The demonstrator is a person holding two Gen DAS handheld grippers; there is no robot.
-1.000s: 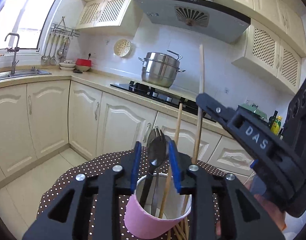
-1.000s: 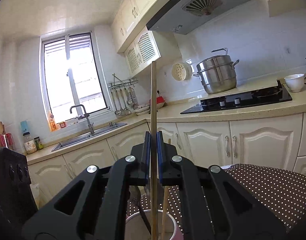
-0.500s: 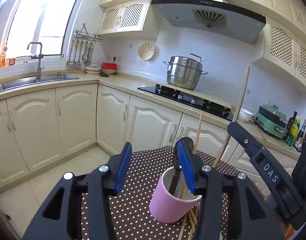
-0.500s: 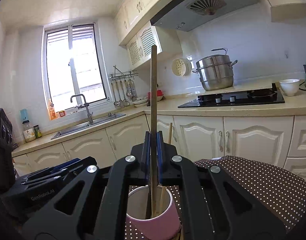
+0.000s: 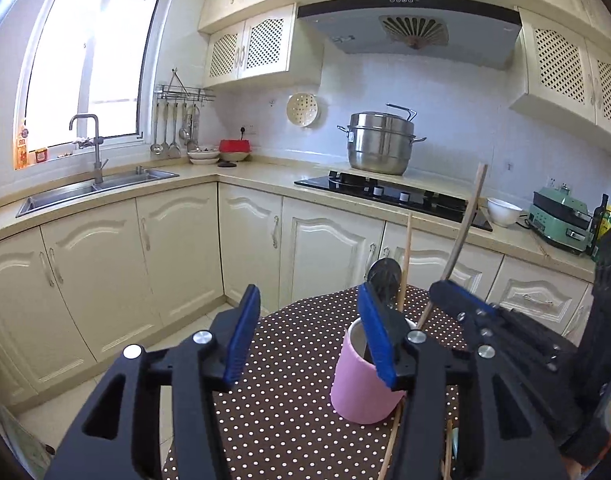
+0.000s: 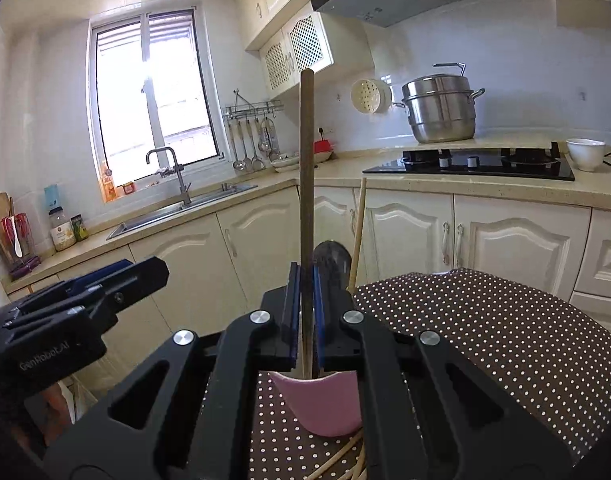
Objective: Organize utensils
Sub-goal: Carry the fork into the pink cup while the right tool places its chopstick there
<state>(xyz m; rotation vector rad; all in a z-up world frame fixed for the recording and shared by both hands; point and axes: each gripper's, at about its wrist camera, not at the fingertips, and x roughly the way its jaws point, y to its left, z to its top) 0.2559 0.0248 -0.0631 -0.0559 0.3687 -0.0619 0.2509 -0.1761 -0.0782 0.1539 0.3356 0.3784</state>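
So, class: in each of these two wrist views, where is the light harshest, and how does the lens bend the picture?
Left wrist view: the window is washed out white, the counter edge curves and the corners go dark. Right wrist view: glare bleaches the window, the cupboards bow outward, and the nearby left gripper looks slightly soft.

Kitchen, L-shaped counter (image 5: 261,174) with cream cabinets (image 5: 177,264) below, lattice-door uppers (image 5: 245,50) above. Window (image 5: 89,60) on the left wall, strong daylight, blown out. Sink (image 5: 97,188) with faucet (image 5: 91,140) under it. Ladle rack (image 5: 181,94) in the corner, white tiled walls. Black hob (image 5: 389,194) carries a steel pot (image 5: 381,144), grey hood (image 5: 409,28) overhead. Pale tiled floor (image 5: 57,408). Desk (image 6: 485,320) has a brown polka-dot cloth.
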